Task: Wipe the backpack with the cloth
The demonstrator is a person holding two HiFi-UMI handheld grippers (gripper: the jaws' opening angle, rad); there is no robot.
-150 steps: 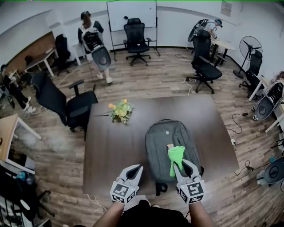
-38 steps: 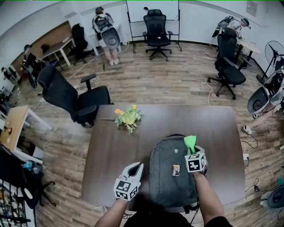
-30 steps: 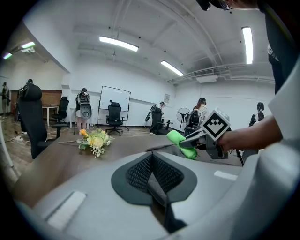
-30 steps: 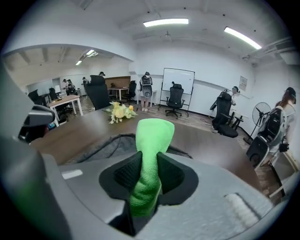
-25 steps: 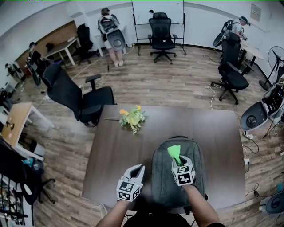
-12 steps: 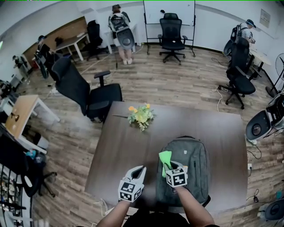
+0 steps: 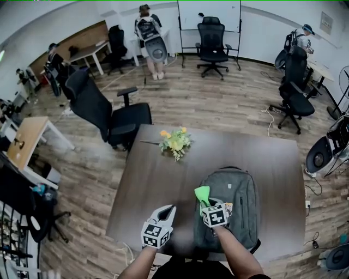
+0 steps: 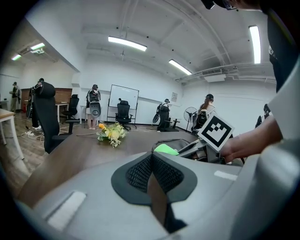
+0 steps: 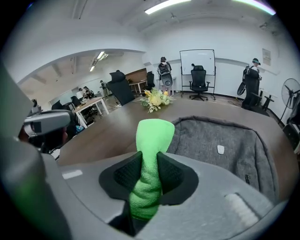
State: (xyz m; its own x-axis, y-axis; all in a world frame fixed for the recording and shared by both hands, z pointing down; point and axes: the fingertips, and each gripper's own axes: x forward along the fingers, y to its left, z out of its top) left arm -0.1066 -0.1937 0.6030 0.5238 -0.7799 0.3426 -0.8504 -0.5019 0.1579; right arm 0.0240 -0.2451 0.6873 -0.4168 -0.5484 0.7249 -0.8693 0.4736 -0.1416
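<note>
A grey backpack (image 7: 237, 201) lies flat on the dark brown table (image 7: 158, 185), also seen in the right gripper view as the backpack (image 9: 225, 145). My right gripper (image 7: 207, 202) is shut on a bright green cloth (image 7: 202, 193), over the backpack's left edge. The cloth (image 9: 152, 154) sticks out between the closed jaws. My left gripper (image 7: 166, 211) hovers at the table's near edge, left of the backpack, jaws shut with nothing between them. In the left gripper view the cloth (image 8: 165, 149) and right gripper show to the right.
A bunch of yellow flowers (image 7: 174, 141) lies on the table's far left. Black office chairs (image 7: 106, 111) stand around the table. People stand at the back near a whiteboard (image 7: 208, 8). Desks and fans line the room's sides.
My right gripper has swept the cloth from the backpack's upper right, across it, down to its left edge. The left gripper has stayed near the table's front edge.
</note>
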